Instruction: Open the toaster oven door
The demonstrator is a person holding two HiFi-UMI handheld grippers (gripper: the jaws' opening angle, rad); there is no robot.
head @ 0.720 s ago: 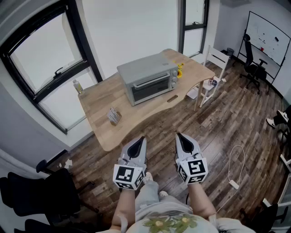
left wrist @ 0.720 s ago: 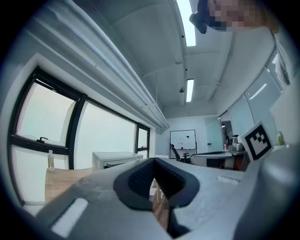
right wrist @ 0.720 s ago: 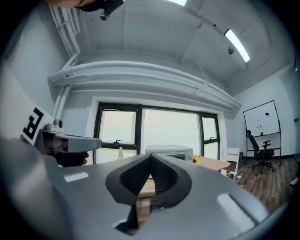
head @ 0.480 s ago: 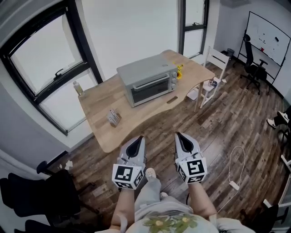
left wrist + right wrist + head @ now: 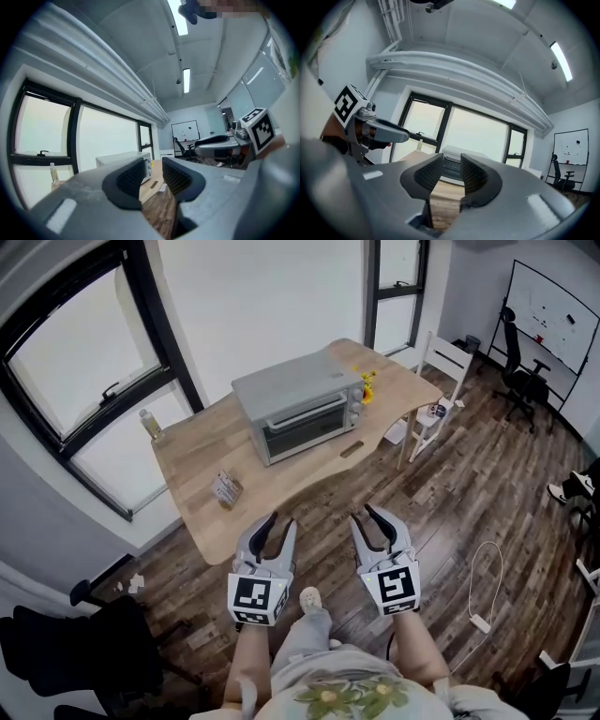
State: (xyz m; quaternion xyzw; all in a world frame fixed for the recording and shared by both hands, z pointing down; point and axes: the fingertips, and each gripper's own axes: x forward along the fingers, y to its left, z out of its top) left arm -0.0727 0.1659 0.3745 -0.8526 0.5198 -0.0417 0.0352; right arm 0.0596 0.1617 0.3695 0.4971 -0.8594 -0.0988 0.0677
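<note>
Low in the head view, the left gripper [image 5: 279, 525] and the right gripper [image 5: 367, 519] each have their jaws a little apart, with nothing between them. Past them is the wooden bench [image 5: 197, 470]. The toaster oven [image 5: 298, 390] sits on it, upper middle, well apart from both. Its door [image 5: 307, 430] looks stiff and glassy. I think the thin bar handle [image 5: 302, 412] on top is the place to grab, gently.
</note>
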